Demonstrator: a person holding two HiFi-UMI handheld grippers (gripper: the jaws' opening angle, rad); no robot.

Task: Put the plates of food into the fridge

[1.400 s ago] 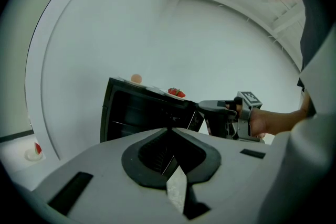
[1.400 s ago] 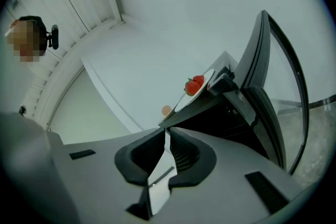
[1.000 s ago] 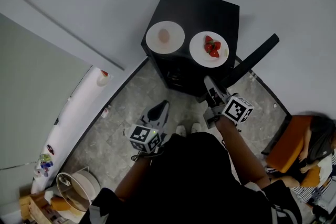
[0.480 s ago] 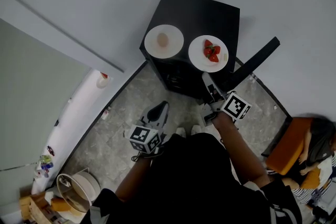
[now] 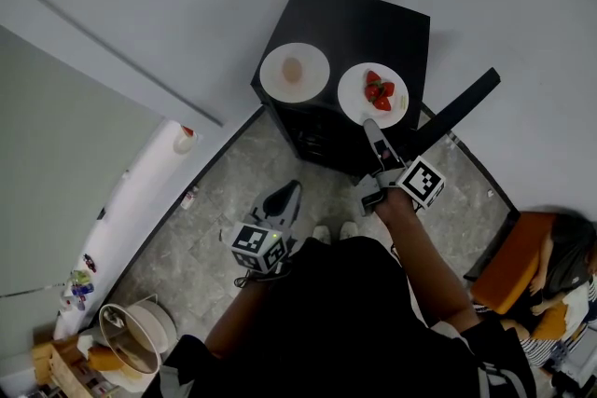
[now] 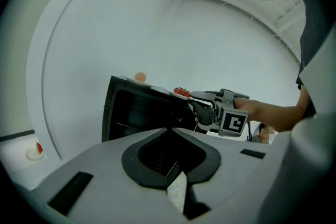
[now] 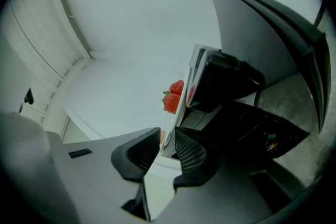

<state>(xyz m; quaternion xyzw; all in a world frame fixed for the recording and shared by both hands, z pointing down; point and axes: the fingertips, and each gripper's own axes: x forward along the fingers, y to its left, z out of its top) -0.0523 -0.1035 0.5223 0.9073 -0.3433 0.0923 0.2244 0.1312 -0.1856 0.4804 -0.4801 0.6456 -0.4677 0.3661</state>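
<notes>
Head view: strawberry plate (image 5: 354,100) sits flat on the black cabinet (image 5: 373,23), just right of the second plate (image 5: 276,75). My right claw (image 5: 369,123) is at its near rim, and my left claw (image 5: 284,196) hangs low over the floor (image 5: 210,200).
Left gripper view: left claw tips together, nothing between.
Right gripper view: right claw has just been opening. Jaws apart, plate rim edge-on between them, strawberries (image 7: 172,101) beyond.
</notes>
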